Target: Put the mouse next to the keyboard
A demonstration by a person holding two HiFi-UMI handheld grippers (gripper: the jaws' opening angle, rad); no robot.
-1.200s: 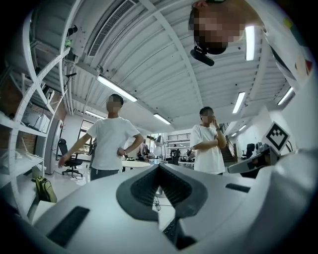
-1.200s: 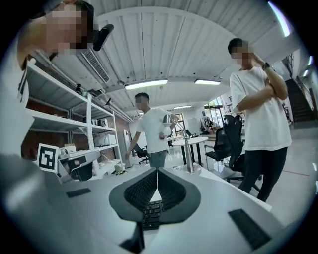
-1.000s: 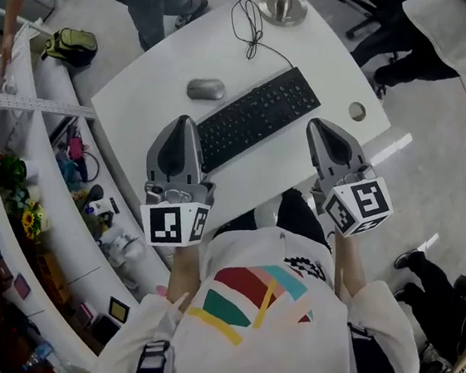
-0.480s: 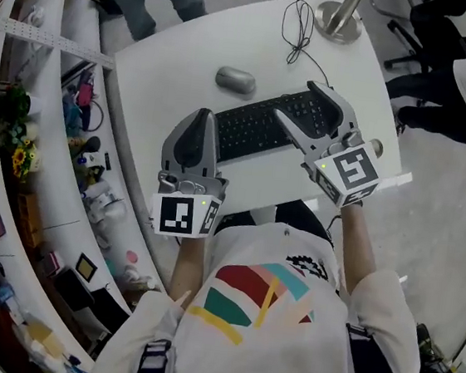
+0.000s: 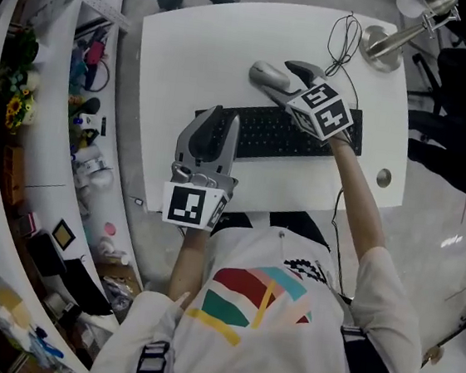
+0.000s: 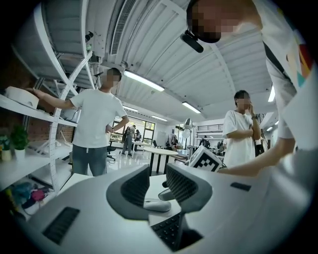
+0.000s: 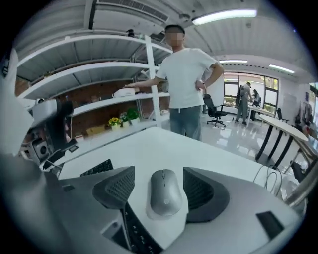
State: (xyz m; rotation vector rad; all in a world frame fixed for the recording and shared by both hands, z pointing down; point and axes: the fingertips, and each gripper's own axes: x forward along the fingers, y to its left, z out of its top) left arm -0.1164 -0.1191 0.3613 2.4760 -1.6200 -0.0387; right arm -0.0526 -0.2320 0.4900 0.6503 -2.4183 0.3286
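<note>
A grey mouse point(image 5: 263, 73) lies on the white table point(image 5: 190, 51) just beyond the black keyboard point(image 5: 284, 137). My right gripper point(image 5: 281, 77) reaches over the keyboard, its jaws opening. In the right gripper view the mouse point(image 7: 164, 193) sits between the two pads with a gap on each side of it. My left gripper point(image 5: 227, 114) hovers over the keyboard's left end, open by a narrow gap and holding nothing. In the left gripper view the mouse point(image 6: 158, 205) shows far off through that gap.
A lamp base point(image 5: 382, 48) and a looped black cable point(image 5: 343, 39) lie at the table's far right corner. A round grommet point(image 5: 384, 177) sits near the right edge. Cluttered shelves point(image 5: 48, 119) run along the left. People stand beyond the table point(image 7: 186, 84).
My right gripper has moved from the table's near edge across the keyboard to the mouse, and its jaws have gone from shut to open. The left gripper has come forward over the keyboard's left end.
</note>
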